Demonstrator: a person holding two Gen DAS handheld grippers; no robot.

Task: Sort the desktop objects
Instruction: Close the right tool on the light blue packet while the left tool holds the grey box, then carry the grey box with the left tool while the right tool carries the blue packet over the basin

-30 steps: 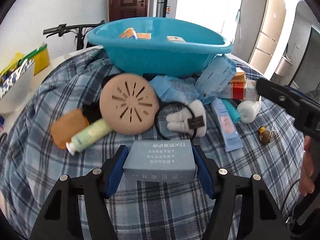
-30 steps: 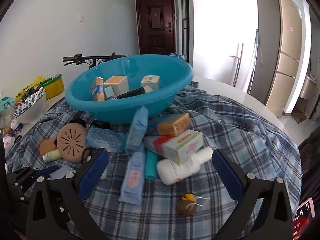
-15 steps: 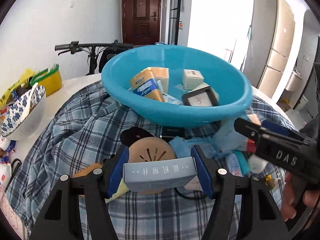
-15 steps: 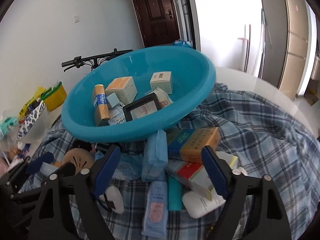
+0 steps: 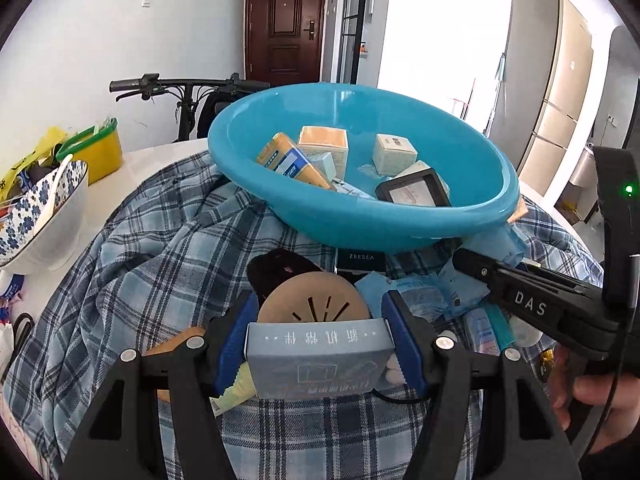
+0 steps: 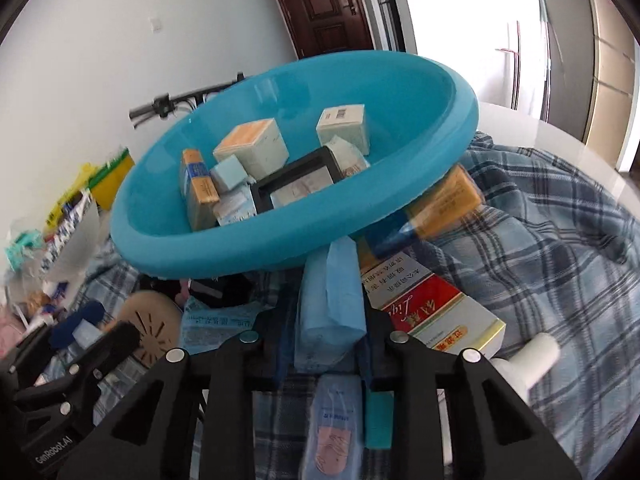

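A grey box (image 5: 320, 356) with white print is pinched between the blue pads of my left gripper (image 5: 320, 316), held clear of the plaid cloth (image 5: 160, 280) in front of the blue basin (image 5: 400, 232). Several small boxes and a black frame lie in the basin. My right gripper (image 6: 324, 320) is shut on an upright light-blue soft pack (image 6: 328, 292) that leans under the basin's rim (image 6: 280, 248). In the left wrist view the right gripper (image 5: 472, 260) reaches in from the right, a hand behind it.
Around the pack lie a red-and-white carton (image 6: 436, 316), an orange box (image 6: 444, 200), a white bottle (image 6: 528, 360), tubes and a tan slotted disc (image 5: 312, 300). A patterned bowl (image 5: 44, 208) and a yellow tub (image 5: 96, 152) stand left on the table.
My left gripper lifted the grey box off the cloth and brought it closer to the basin. My right gripper dropped toward the pile and closed from wide open onto the blue pack.
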